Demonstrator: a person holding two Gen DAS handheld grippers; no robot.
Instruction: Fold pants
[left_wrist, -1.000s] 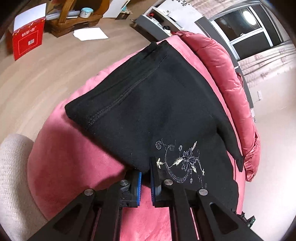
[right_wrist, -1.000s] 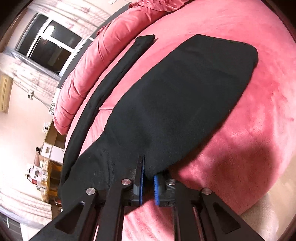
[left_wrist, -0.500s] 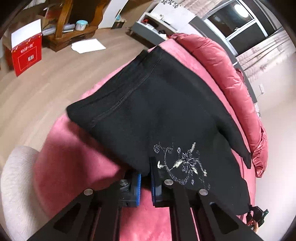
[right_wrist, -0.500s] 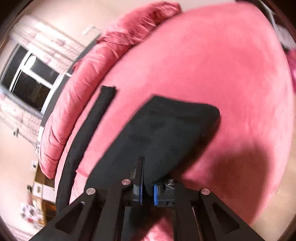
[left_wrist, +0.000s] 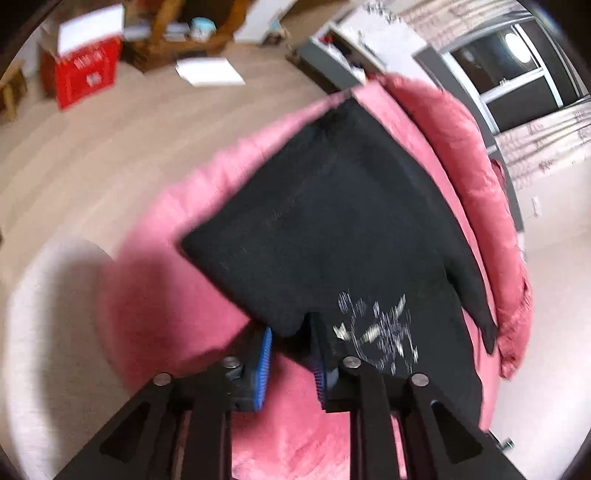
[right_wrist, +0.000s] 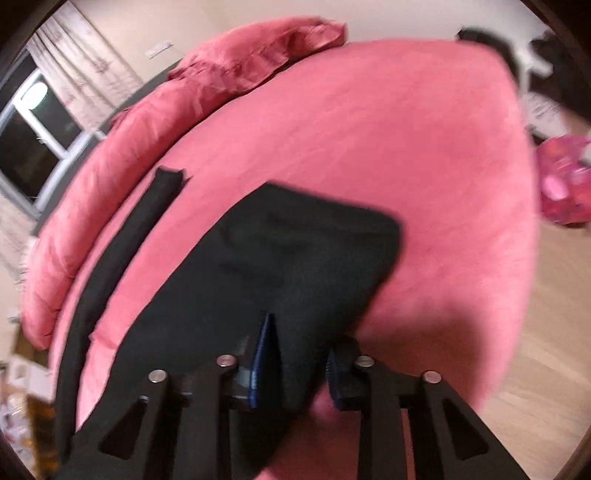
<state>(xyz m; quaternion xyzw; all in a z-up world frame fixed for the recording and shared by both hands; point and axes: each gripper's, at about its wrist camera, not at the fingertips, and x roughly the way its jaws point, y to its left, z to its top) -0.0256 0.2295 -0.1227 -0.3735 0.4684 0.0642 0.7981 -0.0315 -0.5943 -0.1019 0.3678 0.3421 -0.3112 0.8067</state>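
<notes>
The black pants (left_wrist: 332, 229) lay across the pink bed (left_wrist: 155, 314), filling the centre of both frames, the embroidery (left_wrist: 376, 332) at lower right in the left view. The left hand-held gripper (left_wrist: 291, 354) stood parted, a fold of the fabric's edge hanging between its blue pads. The right hand-held gripper (right_wrist: 301, 365) was likewise spread, cloth draped between its fingers. A red box (left_wrist: 86, 72) sat upper left.

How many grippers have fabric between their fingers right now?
2. The left gripper, jaws parted, has the pants' edge by the embroidery hanging between its fingers. The right gripper, also parted, has a fold of the pants in its gap.
</notes>
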